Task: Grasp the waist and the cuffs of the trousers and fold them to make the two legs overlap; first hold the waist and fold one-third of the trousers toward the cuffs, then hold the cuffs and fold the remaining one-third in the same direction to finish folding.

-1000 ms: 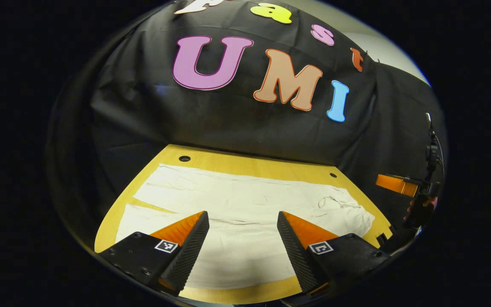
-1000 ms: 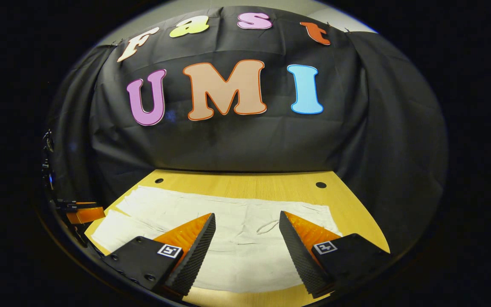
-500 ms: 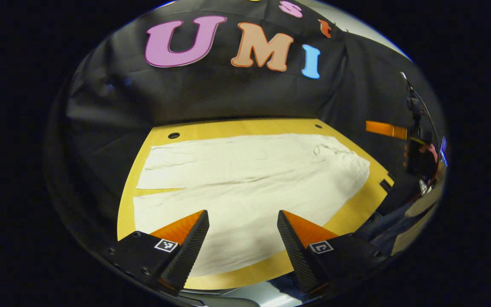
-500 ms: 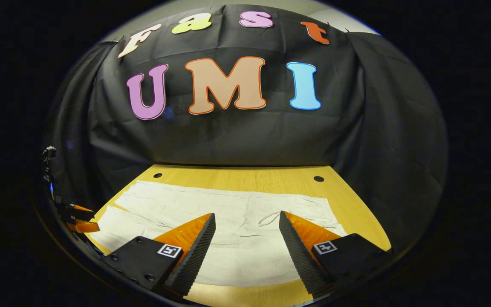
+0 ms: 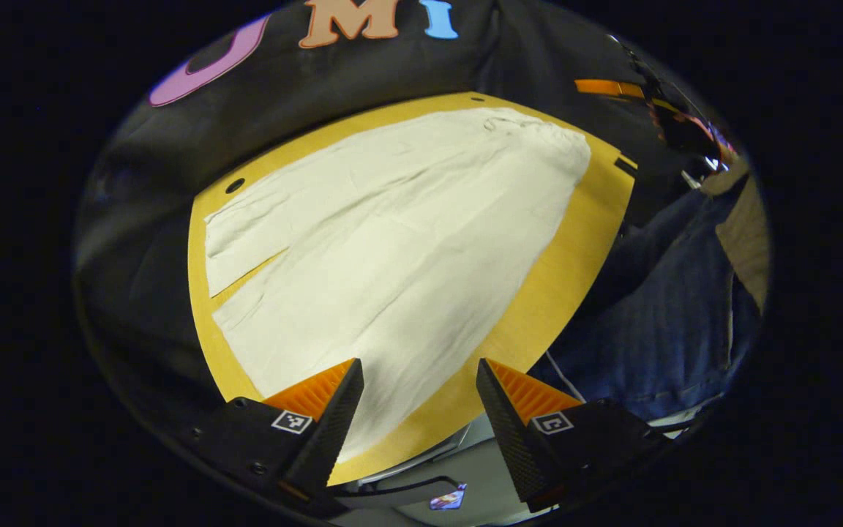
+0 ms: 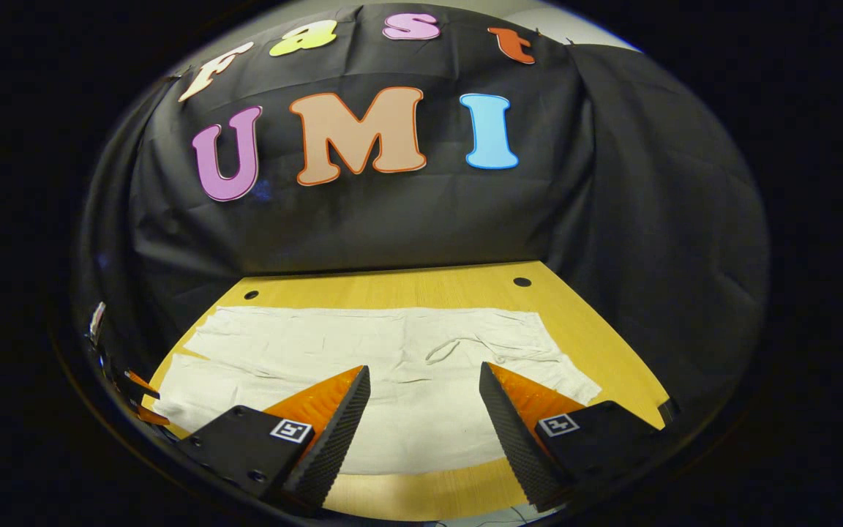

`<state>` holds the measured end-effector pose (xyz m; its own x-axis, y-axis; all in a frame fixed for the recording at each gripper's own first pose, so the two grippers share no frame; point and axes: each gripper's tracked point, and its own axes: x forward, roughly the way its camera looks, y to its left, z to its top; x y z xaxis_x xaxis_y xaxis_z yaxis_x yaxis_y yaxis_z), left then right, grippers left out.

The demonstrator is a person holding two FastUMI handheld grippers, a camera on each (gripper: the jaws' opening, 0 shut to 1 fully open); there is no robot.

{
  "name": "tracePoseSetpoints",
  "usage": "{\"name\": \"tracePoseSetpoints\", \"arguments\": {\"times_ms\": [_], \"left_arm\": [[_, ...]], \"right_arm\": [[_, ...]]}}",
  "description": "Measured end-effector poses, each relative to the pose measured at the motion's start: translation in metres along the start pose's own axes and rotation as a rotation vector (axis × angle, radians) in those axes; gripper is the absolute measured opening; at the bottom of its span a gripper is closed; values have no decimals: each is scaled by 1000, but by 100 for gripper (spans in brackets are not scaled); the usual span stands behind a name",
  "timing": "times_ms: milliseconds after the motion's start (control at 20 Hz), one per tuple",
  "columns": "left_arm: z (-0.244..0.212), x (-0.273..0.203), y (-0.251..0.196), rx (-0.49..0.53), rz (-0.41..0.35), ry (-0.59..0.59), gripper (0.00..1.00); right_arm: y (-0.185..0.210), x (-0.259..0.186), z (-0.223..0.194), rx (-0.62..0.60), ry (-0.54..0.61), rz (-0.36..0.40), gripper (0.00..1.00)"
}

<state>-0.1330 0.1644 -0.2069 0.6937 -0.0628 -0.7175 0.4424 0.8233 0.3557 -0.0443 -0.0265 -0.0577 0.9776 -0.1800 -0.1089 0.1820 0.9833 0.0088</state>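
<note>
Trousers (image 5: 392,241): off-white, thin fabric, lightly creased, spread flat and unfolded on yellow wooden table (image 5: 582,219). In left gripper view, garment runs long from 7 o'clock to 1 o'clock; waist with loose drawstring at 1 o'clock end, two legs side by side, splitting in narrow V at 9 o'clock, cuffs near table edge. In right gripper view, trousers (image 6: 363,366) lie crosswise, waist toward 3 o'clock, drawstring loop near centre
</note>
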Motion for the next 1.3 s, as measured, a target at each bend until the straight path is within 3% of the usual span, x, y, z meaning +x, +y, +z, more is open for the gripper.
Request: {"name": "tracePoseSetpoints", "arguments": {"times_ms": [200, 300, 800, 950, 1150, 1200, 1250, 1300], "left_arm": [[-35, 12, 2, 71, -66, 130, 93], [-48, 14, 5, 108, -81, 190, 92], [-60, 17, 12, 180, -97, 316, 76], [-60, 21, 19, 161, -88, 355, 58], [-56, 22, 23, 162, -79, 384, 44], [-54, 22, 24, 155, -66, 385, 40], [-53, 23, 24, 140, -59, 396, 21], [-51, 23, 24, 141, -54, 405, 16]], "right_arm": [[-7, -3, -4, -1, 2, -36, 93], [-10, -4, -5, 1, 2, -47, 96], [-31, -6, 3, 9, -21, -96, 93], [-35, 1, 3, 14, -11, -88, 96], [-34, 10, -2, 6, 19, -49, 93], [-34, 13, -4, -9, 33, -34, 96], [-34, 16, -5, -31, 47, -13, 96], [-35, 18, -5, -56, 64, 8, 96]]}}
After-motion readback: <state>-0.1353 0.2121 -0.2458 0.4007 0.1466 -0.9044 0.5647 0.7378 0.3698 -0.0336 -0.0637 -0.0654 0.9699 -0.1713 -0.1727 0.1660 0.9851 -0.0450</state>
